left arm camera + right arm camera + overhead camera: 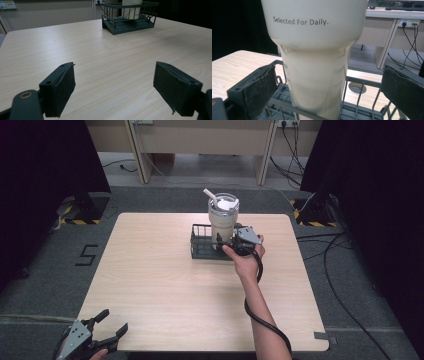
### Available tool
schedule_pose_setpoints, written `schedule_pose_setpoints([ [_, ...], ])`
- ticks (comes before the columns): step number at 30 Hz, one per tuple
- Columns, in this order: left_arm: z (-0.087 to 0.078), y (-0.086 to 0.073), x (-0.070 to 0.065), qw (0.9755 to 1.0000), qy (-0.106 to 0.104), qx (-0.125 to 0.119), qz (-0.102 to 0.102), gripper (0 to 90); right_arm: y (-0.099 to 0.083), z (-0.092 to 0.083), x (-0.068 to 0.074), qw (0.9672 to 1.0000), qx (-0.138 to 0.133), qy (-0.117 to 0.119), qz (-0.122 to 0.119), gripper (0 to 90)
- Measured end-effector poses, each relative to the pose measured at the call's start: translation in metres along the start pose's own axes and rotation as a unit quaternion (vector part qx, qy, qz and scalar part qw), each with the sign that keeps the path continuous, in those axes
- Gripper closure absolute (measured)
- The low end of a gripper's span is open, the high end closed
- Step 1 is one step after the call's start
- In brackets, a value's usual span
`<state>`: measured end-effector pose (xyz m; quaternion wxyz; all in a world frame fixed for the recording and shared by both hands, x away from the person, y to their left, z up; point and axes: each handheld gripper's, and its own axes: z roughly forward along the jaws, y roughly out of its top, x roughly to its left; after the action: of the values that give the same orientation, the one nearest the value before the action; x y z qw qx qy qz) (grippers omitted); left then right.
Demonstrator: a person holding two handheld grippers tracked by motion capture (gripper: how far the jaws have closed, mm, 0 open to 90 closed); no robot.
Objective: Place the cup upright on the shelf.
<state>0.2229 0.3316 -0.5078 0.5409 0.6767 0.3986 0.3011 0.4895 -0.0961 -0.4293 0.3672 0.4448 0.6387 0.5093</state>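
A cream tumbler (pixel 223 220) with a clear lid and a white straw stands upright in a dark wire basket (pixel 199 245) near the table's far middle. Up close, the tumbler (pixel 317 60) reads "Selected For Daily." and its narrow base sits inside the basket (pixel 357 100). My right gripper (pixel 231 241) is at the tumbler's lower part, open, with one jaw on each side and gaps between pads and cup. My left gripper (pixel 112 323) is open over the table's near left corner, holding nothing. From there the basket (pixel 130 17) shows far off.
The light wooden table (pixel 165 285) is bare apart from the basket. Black curtains flank both sides. A desk with cables and sockets stands behind the table (pixel 200 140). A cable trails from my right gripper along the forearm (pixel 260 315).
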Motion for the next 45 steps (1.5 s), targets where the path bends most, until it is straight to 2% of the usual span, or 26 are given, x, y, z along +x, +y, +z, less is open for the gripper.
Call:
schedule_pose_setpoints([
  [8,0.0,0.0,0.0,1.0,0.001,0.001,0.001,17.0,-0.007,-0.011,-0.003,1.0,0.007,0.002,0.004,2.1],
  [19,0.0,0.0,0.0,1.0,0.001,0.0,0.002,17.0,-0.01,-0.025,-0.005,1.0,0.007,0.004,-0.005,3.3],
  [24,0.0,0.0,0.0,1.0,0.001,0.0,0.002,17.0,-0.011,-0.031,-0.006,1.0,0.007,0.006,0.0,3.6],
  [45,0.0,0.0,-0.001,1.0,0.003,0.001,0.002,17.0,-0.02,-0.061,-0.019,0.9998,0.013,-0.003,-0.012,5.6],
])
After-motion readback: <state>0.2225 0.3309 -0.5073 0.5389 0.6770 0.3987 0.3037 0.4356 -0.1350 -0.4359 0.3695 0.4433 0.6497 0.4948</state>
